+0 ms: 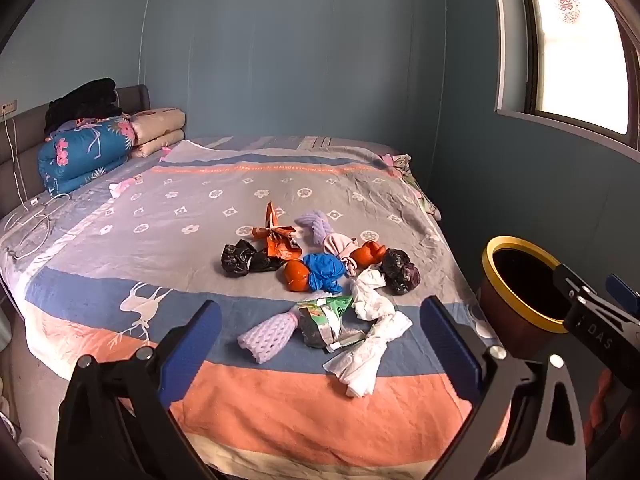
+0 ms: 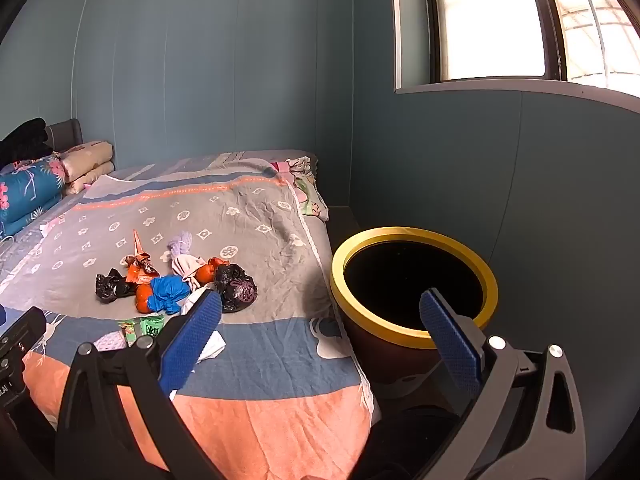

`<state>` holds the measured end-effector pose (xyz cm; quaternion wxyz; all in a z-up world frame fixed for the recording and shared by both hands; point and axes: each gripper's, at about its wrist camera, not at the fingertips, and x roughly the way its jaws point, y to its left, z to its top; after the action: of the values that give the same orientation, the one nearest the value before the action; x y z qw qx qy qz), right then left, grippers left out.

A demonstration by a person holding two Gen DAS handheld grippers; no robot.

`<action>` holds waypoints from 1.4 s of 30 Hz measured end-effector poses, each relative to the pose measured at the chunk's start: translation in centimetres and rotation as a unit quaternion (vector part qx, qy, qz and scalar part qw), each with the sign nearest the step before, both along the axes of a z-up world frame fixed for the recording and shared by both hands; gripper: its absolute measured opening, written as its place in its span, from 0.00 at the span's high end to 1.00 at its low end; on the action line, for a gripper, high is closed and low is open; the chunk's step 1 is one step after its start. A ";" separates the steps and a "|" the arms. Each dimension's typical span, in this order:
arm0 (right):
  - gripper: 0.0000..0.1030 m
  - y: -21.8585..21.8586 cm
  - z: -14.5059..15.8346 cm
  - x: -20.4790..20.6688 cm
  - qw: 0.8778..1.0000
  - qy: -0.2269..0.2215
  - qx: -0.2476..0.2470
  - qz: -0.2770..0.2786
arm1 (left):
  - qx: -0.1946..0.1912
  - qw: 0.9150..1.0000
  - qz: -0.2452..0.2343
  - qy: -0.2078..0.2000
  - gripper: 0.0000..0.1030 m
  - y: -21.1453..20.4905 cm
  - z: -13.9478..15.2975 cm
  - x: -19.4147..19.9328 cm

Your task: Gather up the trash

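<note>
A pile of trash lies on the bed: a white foam net (image 1: 267,336), a green wrapper (image 1: 324,320), white crumpled plastic (image 1: 370,344), a blue bag (image 1: 325,272), black bags (image 1: 244,259), an orange wrapper (image 1: 280,240). My left gripper (image 1: 320,344) is open above the near trash, holding nothing. A brown bin with a yellow rim (image 2: 412,284) stands beside the bed, also in the left wrist view (image 1: 516,280). My right gripper (image 2: 320,336) is open and empty, between the bed edge and the bin. The pile shows in the right wrist view (image 2: 176,284).
Folded quilts and pillows (image 1: 92,148) sit at the headboard with a white cable (image 1: 32,224) nearby. Blue walls and a window (image 2: 492,20) stand behind the bin. The patterned bedspread (image 1: 200,208) covers the bed.
</note>
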<state>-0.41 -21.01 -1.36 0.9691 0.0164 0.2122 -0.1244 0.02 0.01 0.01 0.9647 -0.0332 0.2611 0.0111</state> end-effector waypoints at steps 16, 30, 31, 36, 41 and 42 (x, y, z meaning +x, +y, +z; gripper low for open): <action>0.07 -0.1 0.2 -0.2 1.000 -0.006 0.003 0.001 | 0.006 1.000 -0.001 -0.010 0.07 -0.6 0.3 0.2; 0.07 -0.1 0.4 -0.3 1.000 -0.005 0.007 0.002 | 0.002 1.000 -0.002 -0.009 0.07 -0.5 0.5 0.0; 0.07 0.0 0.4 -0.3 1.000 -0.005 0.007 0.002 | 0.001 1.000 -0.003 -0.009 0.07 -0.5 0.5 0.0; 0.07 0.0 0.5 -0.3 1.000 -0.005 0.007 0.002 | 0.002 1.000 -0.003 -0.008 0.07 -0.5 0.5 0.0; 0.07 0.0 0.5 -0.3 1.000 -0.005 0.008 0.002 | 0.002 1.000 -0.003 -0.008 0.07 -0.6 0.5 0.0; 0.07 0.0 0.5 -0.3 1.000 -0.006 0.008 0.003 | 0.002 1.000 -0.004 -0.008 0.07 -0.6 0.5 0.0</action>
<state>-0.70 -21.01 -0.83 0.9705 0.0242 0.2078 -0.1201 0.06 -0.61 0.51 0.9669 -0.0303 0.2533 0.0079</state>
